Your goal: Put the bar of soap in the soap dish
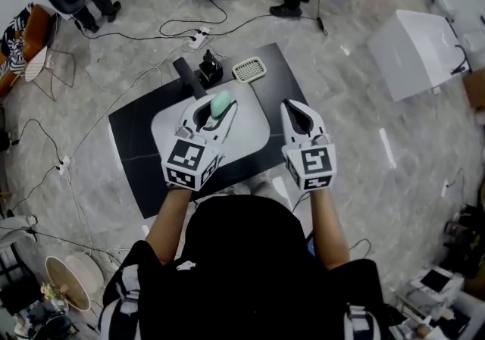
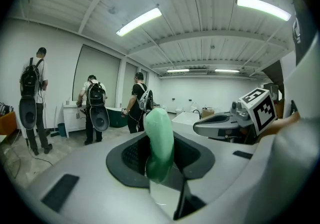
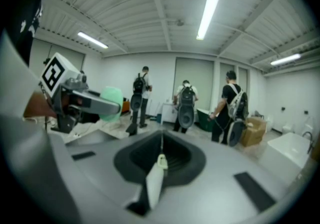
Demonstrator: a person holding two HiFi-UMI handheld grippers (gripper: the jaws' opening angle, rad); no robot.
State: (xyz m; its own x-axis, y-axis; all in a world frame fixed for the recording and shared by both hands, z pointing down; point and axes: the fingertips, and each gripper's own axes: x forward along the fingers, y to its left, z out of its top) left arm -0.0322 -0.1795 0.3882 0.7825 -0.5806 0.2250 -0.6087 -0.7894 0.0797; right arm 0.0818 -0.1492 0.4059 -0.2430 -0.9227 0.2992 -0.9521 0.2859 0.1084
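Observation:
A mint-green bar of soap (image 1: 220, 104) sits between the jaws of my left gripper (image 1: 218, 107), which is shut on it. In the left gripper view the soap (image 2: 159, 143) stands upright between the jaws. The soap dish (image 1: 248, 69), a small white slatted tray, lies on the black mat (image 1: 136, 134) beyond and a little right of the soap. My right gripper (image 1: 295, 110) hovers to the right at about the same height, its jaws together with nothing in them. In the right gripper view that gripper's tips (image 3: 161, 158) meet, and the soap (image 3: 111, 102) shows at the left.
A light grey board (image 1: 250, 134) lies on the mat under both grippers. A black device (image 1: 209, 70) with a dark bar (image 1: 189, 77) stands left of the dish. Cables cross the floor, a white box (image 1: 420, 51) is at right, and people stand at the far side.

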